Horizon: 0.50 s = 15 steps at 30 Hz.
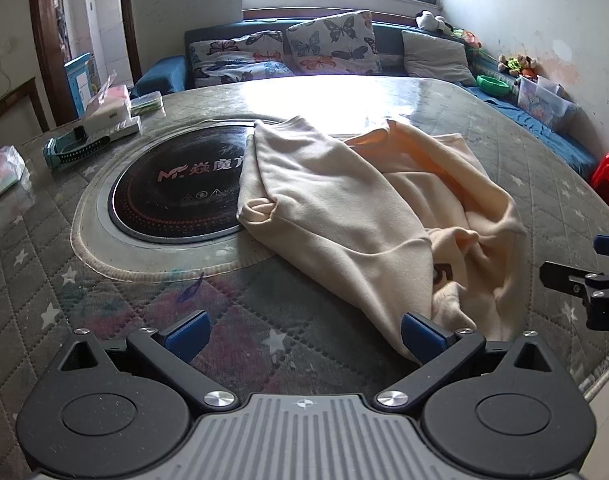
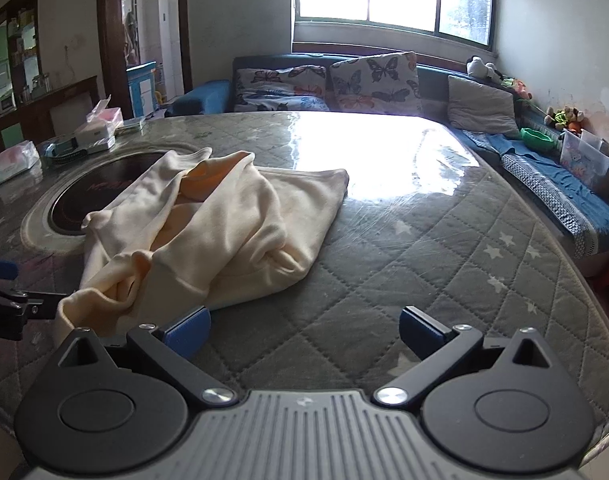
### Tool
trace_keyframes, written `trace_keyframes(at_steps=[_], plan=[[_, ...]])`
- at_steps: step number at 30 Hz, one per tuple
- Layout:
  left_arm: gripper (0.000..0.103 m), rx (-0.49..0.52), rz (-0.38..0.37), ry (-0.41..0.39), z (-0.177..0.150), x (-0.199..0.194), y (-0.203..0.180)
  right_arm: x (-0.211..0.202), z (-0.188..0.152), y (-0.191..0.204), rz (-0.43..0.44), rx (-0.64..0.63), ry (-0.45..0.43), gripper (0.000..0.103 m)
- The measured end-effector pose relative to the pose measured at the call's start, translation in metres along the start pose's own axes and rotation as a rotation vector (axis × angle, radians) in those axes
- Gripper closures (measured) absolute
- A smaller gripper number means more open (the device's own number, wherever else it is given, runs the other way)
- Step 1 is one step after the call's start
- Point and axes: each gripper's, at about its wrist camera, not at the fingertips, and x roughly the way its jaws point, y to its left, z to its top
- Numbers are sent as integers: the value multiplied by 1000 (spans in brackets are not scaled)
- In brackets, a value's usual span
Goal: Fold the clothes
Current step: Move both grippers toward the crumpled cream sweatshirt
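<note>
Lying in a heap: cream sweatshirt (image 1: 344, 216), rumpled on the quilted desk (image 1: 104, 300), one edge over the inset black hob (image 1: 176, 184).
Folding done: none that I could judge; sleeves and body were bunched, no clean crease showed.
Left gripper (image 1: 302, 334): jaws apart, empty, right pad just beside the hem.
Right gripper (image 2: 304, 330): jaws apart, empty, left pad near the cloth.
Left to do: spreading flat, then every fold.
</note>
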Motion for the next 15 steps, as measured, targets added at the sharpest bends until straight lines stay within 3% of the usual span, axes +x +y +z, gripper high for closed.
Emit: trace_keyframes(at_steps=[15], plan=[[0, 53, 4, 5, -8, -6, -9, -4, -6, 13, 58, -29, 24, 2]])
